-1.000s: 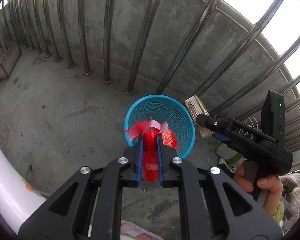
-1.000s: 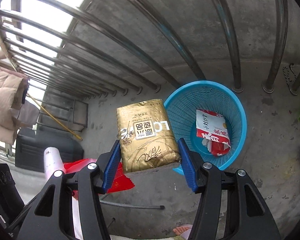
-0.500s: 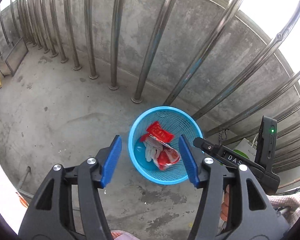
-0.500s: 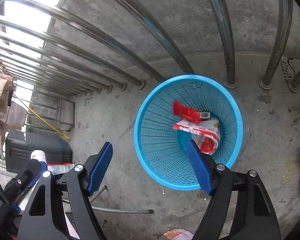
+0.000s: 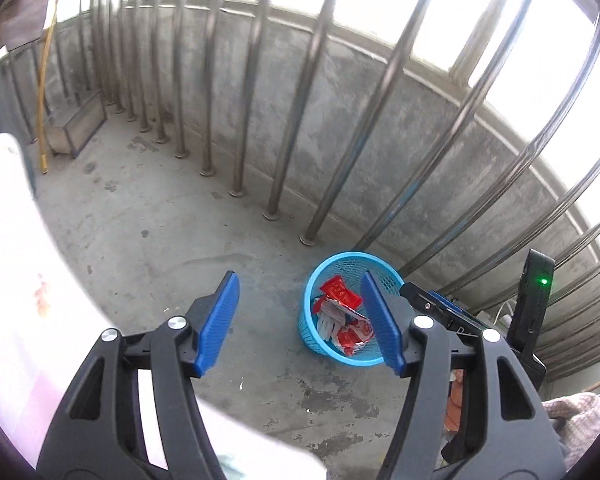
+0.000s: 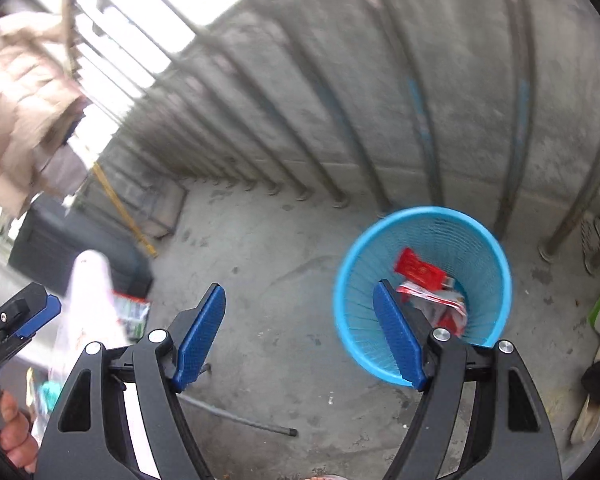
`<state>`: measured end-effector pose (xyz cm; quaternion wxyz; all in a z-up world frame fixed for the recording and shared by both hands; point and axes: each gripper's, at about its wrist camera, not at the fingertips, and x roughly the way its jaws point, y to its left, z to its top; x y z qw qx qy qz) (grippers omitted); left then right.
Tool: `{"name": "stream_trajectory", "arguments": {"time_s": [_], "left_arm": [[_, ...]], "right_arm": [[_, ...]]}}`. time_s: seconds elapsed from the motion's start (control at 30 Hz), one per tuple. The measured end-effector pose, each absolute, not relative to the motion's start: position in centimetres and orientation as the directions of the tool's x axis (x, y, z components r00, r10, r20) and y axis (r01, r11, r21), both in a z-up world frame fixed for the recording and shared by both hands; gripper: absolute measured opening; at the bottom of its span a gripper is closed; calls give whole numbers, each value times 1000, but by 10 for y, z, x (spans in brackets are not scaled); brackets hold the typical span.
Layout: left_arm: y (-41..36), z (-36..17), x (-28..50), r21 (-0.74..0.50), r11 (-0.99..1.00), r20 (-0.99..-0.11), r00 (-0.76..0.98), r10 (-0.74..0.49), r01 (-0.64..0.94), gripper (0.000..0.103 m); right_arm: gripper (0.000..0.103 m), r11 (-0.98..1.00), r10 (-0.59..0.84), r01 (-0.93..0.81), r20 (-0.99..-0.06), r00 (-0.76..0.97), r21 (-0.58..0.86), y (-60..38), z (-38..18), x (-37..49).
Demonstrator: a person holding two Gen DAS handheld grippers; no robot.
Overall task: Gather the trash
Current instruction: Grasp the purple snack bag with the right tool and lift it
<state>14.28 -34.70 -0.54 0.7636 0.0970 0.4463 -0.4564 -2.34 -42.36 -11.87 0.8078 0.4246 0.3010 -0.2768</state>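
A blue mesh basket (image 5: 340, 354) stands on the concrete floor by the railing and holds red and white wrappers (image 5: 342, 312). My left gripper (image 5: 300, 320) is open and empty, raised above and left of the basket. In the right wrist view the basket (image 6: 352, 320) with the wrappers (image 6: 428, 284) sits right of centre. My right gripper (image 6: 300, 332) is open and empty, its right finger over the basket's near rim. The right gripper's body (image 5: 532, 312) shows at the right of the left wrist view. The left gripper's body (image 6: 16, 316) shows at far left of the right wrist view.
Steel railing bars (image 5: 276, 152) and a low concrete wall run behind the basket. A white rounded object (image 5: 16, 280) fills the left. A grey rod (image 6: 240, 420) lies on the floor. A dark box (image 6: 72, 248), a yellow pole (image 6: 120, 212) and a package (image 6: 132, 316) are further left.
A second ago the left gripper held a red wrapper and the right a gold packet; both opened over the basket. Since half a second ago both grippers have lifted and drawn back from it.
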Motion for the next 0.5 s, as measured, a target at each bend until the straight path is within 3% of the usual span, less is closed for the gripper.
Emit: {"name": "stream_trajectory", "arguments": {"time_s": [0.23, 0.4, 0.5], "left_arm": [[-191, 38, 134, -232, 688, -712, 361, -602, 687, 71], [-62, 44, 116, -227, 824, -678, 523, -516, 519, 74], [11, 40, 104, -248, 879, -667, 587, -459, 406, 75]], "right_arm": [[74, 665, -3, 476, -636, 772, 575, -351, -63, 23], [74, 748, 160, 317, -622, 767, 583, -286, -39, 60], [69, 769, 273, 227, -629, 728, 597, -244, -36, 86]]}}
